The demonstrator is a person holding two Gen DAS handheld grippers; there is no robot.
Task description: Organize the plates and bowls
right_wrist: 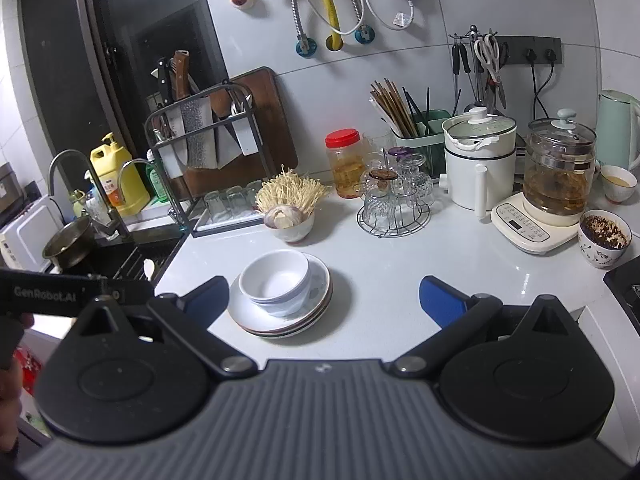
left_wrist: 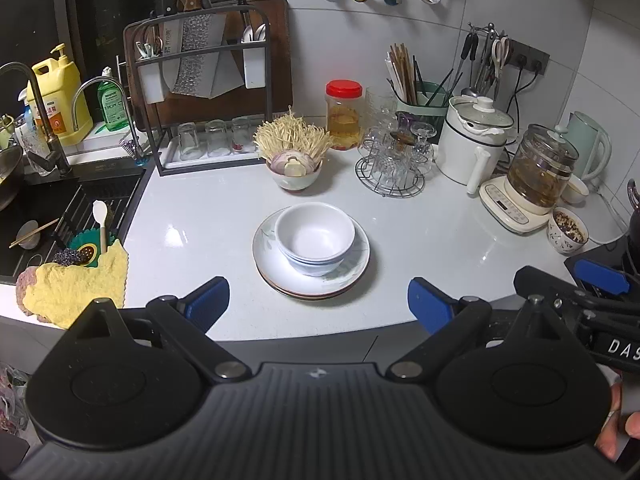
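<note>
Nested bowls [left_wrist: 316,240] on stacked plates [left_wrist: 348,276] in the frame's centre, on the white counter [left_wrist: 200,220]: probably piled so to save space and move as one. Left gripper [left_wrist: 318,302] at lower centre, spread wide, holding nothing, touching nothing. Right gripper [right_wrist: 324,300] equally wide apart, empty, stack near its left finger.

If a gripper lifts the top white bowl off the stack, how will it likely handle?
The top white bowl looks glossy, so its rim may slip between the pads. Nested in another bowl, it might drag that one up. Sitting on stacked plates, a sideways push could slide the stack.
</note>
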